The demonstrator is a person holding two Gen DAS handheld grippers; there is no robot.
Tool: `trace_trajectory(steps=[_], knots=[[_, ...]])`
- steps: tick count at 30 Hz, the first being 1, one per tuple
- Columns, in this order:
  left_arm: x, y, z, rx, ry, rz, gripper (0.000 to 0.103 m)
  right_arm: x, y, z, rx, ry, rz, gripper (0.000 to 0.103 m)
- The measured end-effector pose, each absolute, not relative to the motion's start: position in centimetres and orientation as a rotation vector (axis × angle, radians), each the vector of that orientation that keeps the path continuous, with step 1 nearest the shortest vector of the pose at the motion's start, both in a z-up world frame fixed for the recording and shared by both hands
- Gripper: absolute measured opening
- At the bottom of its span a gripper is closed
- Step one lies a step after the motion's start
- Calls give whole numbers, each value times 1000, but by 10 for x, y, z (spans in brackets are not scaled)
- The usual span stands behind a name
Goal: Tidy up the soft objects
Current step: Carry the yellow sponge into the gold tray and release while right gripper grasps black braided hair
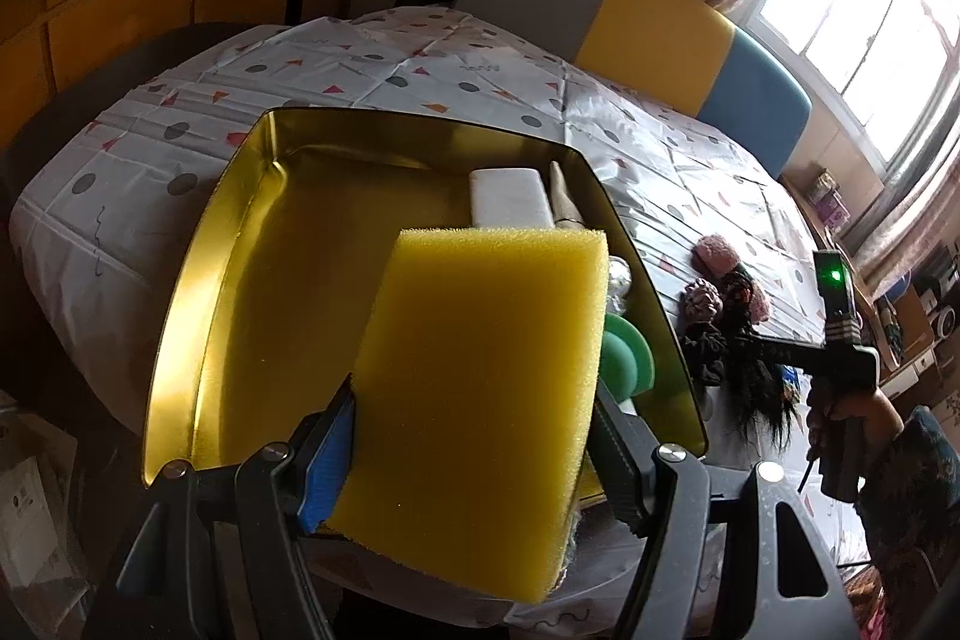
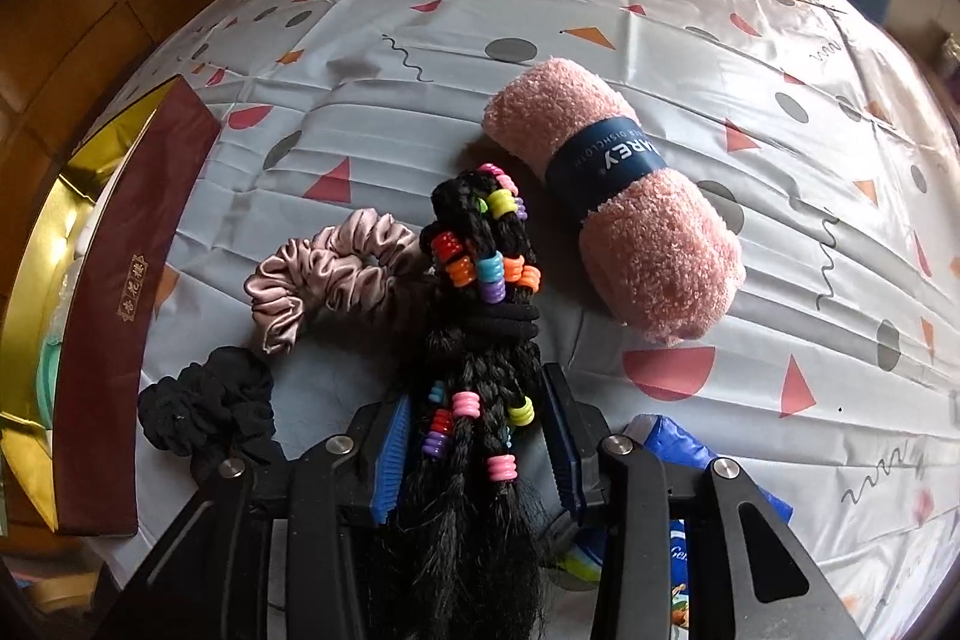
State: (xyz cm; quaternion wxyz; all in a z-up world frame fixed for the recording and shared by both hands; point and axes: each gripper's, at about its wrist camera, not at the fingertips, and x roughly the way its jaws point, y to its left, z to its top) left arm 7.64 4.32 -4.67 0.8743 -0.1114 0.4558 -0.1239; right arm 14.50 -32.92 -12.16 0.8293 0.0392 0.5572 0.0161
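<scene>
My left gripper (image 1: 474, 436) is shut on a big yellow sponge (image 1: 480, 388) and holds it above the near end of the gold tin tray (image 1: 240, 232). The tray holds a white block (image 1: 510, 203), a green round item (image 1: 627, 358) and a silvery item (image 1: 621, 277). My right gripper (image 2: 480, 445) has its jaws around a black braided hairpiece with coloured beads (image 2: 480, 280); the braids lie between the pads on the table. A pink satin scrunchie (image 2: 324, 274), a black scrunchie (image 2: 207, 406) and a rolled pink cloth (image 2: 618, 208) lie beside it.
The table wears a white patterned cloth (image 2: 780, 220). The tray's maroon side (image 2: 120, 292) stands left of the hairpiece. A blue packet (image 2: 678, 445) lies under the right gripper. Chairs (image 1: 654, 19) stand behind the table. The right gripper also shows in the left wrist view (image 1: 840, 340).
</scene>
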Motion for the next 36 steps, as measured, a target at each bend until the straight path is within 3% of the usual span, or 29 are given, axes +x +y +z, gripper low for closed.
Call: trace_trajectory(steps=[9, 22, 25, 36], knots=[[134, 76, -45, -366, 994, -177, 70, 135, -329, -118, 34, 1143, 35, 41], [236, 41, -78, -289, 1114, -117, 72, 122, -335, -115, 50, 1114, 44, 41], [251, 34, -89, -269, 1137, -100, 80, 122, -335, -114, 50, 1113, 43, 41], [207, 34, -63, -178, 1030, -68, 84, 120, -335, -112, 51, 1099, 36, 41]])
